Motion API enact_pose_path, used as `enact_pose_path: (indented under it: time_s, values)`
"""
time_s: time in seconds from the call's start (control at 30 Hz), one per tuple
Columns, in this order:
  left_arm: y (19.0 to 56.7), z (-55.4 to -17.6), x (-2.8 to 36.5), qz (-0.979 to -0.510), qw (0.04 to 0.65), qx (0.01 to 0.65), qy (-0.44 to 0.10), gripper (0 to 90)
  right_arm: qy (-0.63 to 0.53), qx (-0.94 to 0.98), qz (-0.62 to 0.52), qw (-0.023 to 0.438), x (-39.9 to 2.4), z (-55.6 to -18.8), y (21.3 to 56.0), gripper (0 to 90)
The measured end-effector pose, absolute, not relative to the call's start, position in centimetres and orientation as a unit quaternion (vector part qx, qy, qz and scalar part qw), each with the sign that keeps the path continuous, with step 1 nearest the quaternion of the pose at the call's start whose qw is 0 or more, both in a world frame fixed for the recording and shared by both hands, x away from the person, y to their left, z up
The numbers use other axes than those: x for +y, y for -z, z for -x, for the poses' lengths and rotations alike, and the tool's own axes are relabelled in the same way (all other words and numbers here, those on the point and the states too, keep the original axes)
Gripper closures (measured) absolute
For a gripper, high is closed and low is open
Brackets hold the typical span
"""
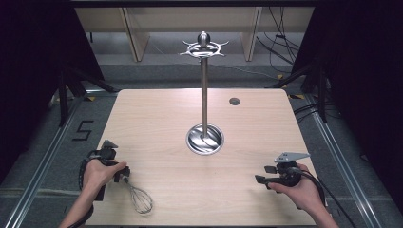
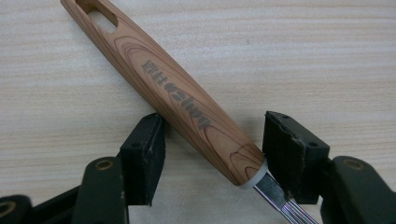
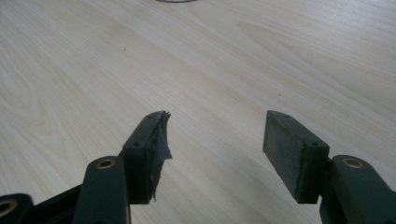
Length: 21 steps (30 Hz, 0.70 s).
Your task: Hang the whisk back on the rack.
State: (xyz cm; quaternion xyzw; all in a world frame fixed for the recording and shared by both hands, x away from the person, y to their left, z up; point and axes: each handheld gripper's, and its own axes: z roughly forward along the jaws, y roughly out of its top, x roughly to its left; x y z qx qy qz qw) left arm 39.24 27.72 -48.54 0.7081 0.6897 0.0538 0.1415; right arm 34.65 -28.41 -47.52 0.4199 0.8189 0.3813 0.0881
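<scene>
A whisk lies on the wooden table (image 1: 157, 118) at the front left, its wire head (image 1: 141, 200) pointing toward the table's front edge. Its wooden handle (image 2: 177, 100), printed with dark letters and pierced by a slot at the far end, runs slantwise between the jaws of my left gripper (image 2: 215, 128). The jaws stand wide on either side of the handle near its metal neck (image 2: 275, 198). From above, the left gripper (image 1: 119, 175) is held low over the handle by a hand. My right gripper (image 1: 263, 174) rests at the front right, open, with nothing between its pads (image 3: 289, 149).
A tall metal stand (image 1: 204, 95) rises from a round steel base (image 1: 205, 139) in the table's middle, with curved hooks (image 1: 203, 47) at its top. A small dark round disc (image 1: 234, 101) sits at the back right. Bare wood (image 3: 210, 60) lies ahead of the right gripper.
</scene>
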Motion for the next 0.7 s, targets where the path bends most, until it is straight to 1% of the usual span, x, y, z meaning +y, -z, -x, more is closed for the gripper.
enact_pose_path:
  time_s: [0.07, 0.1, 0.17, 0.2, 0.23, 0.4, 0.53, 0.57, 0.7]
  values:
    - [48.59, -39.34, 27.75, -0.711, 0.144, 0.686, -0.055, 43.6, -0.371, 0.824, -0.421, 0.083, -28.38, -34.60, 47.29, 40.8]
    - [48.55, -39.34, 27.77, -0.712, 0.143, 0.685, -0.054, 43.6, -0.371, 0.824, -0.421, 0.083, -28.38, -34.60, 47.29, 40.8]
    - [48.46, -39.31, 27.90, -0.722, 0.144, 0.674, -0.056, 50.0, -0.358, 0.829, -0.422, 0.077, -28.39, -34.51, 47.12, 40.8]
    - [48.45, -39.27, 27.91, -0.726, 0.142, 0.670, -0.058, 55.3, -0.358, 0.828, -0.424, 0.076, -28.33, -34.48, 47.18, 40.8]
    - [48.43, -39.20, 27.83, -0.724, 0.140, 0.673, -0.059, 55.3, -0.358, 0.828, -0.424, 0.076, -28.33, -34.48, 47.18, 40.8]
    - [48.36, -39.08, 27.80, -0.735, 0.138, 0.662, -0.055, 61.5, -0.364, 0.828, -0.419, 0.083, -28.26, -34.58, 47.36, 40.8]
    - [48.22, -39.11, 27.58, -0.739, 0.132, 0.657, -0.059, 68.8, -0.367, 0.826, -0.419, 0.082, -28.16, -34.58, 47.49, 40.8]
    - [48.27, -39.05, 27.61, -0.745, 0.132, 0.650, -0.065, 69.3, -0.357, 0.832, -0.418, 0.078, -28.26, -34.56, 47.31, 40.9]
    - [48.28, -39.06, 27.59, -0.743, 0.137, 0.653, -0.061, 69.4, -0.356, 0.833, -0.418, 0.075, -28.26, -34.54, 47.32, 40.9]
